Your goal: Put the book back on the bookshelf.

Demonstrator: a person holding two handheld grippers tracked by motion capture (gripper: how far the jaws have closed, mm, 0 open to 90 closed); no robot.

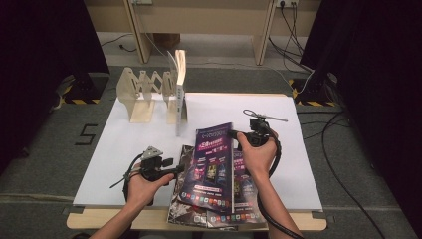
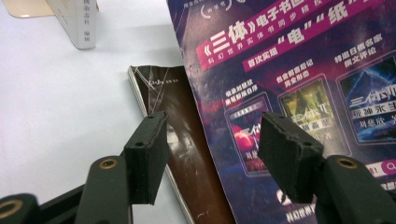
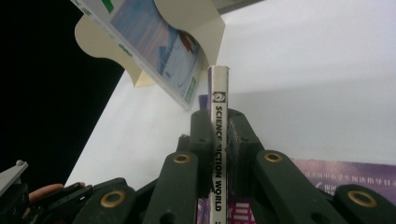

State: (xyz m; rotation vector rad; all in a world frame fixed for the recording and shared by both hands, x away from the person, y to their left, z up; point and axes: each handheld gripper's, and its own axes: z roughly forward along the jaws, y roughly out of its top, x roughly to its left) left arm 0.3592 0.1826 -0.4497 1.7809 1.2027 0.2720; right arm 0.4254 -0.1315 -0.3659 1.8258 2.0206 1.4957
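A purple magazine [image 1: 211, 164] lies tilted on top of a small stack near the table's front edge. My right gripper [image 1: 238, 135] is shut on its white spine [image 3: 218, 93] near the far right corner, holding that edge up. In the right gripper view the jaws [image 3: 218, 126] clamp the spine from both sides. My left gripper [image 1: 176, 170] stands open beside the stack's left edge. In the left gripper view its jaws [image 2: 212, 135] hover apart over the purple cover [image 2: 289, 60] and a dark magazine [image 2: 173, 102] beneath it, gripping nothing.
A wooden rack [image 1: 137, 94] stands at the back left of the white sheet [image 1: 298, 164], with one book [image 1: 179, 89] upright in its right end. A second purple magazine [image 1: 246, 194] lies under the top one at the right. Cables trail on the floor at the right.
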